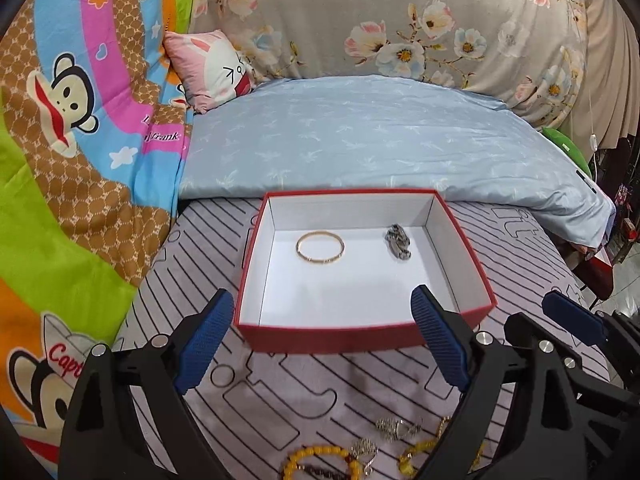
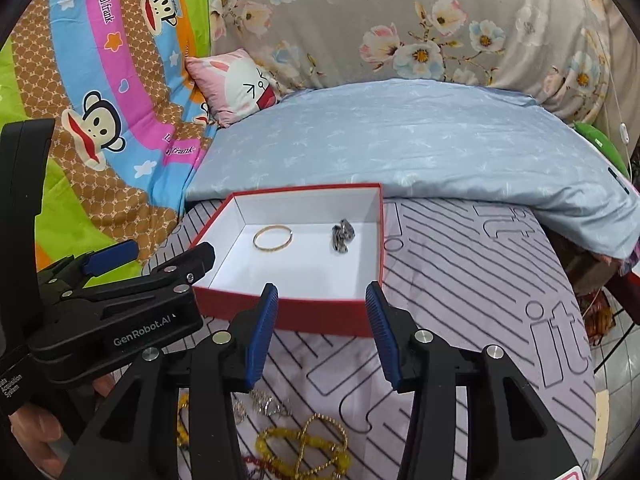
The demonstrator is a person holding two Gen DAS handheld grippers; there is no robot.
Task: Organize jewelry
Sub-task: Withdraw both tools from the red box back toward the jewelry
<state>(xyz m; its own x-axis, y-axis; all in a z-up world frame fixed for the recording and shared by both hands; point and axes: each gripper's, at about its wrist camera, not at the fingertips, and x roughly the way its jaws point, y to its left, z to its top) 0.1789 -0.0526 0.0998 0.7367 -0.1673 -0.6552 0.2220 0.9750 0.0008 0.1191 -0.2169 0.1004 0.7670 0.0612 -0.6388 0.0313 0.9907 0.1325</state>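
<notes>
A red box (image 1: 332, 338) with a white inside sits on the striped lilac mat; it also shows in the right wrist view (image 2: 320, 314). In it lie a gold bangle (image 1: 320, 247) (image 2: 272, 237) and a silver chain clump (image 1: 398, 243) (image 2: 343, 236). My left gripper (image 1: 322, 334) is open and empty, just before the box's near wall. My right gripper (image 2: 322, 332) is open and empty at the box's near right corner. Loose jewelry lies below both: a yellow bead bracelet (image 1: 320, 456), a silver piece (image 1: 398, 428), a thin ring (image 1: 222, 376), and gold and yellow chains (image 2: 312, 448).
A light blue quilt (image 1: 360, 140) lies behind the box. A cartoon blanket (image 1: 80, 140) rises at the left, with a pink pillow (image 1: 212, 68) and a floral cover (image 1: 400, 20) at the back. The bed edge drops off at the right (image 2: 608, 360).
</notes>
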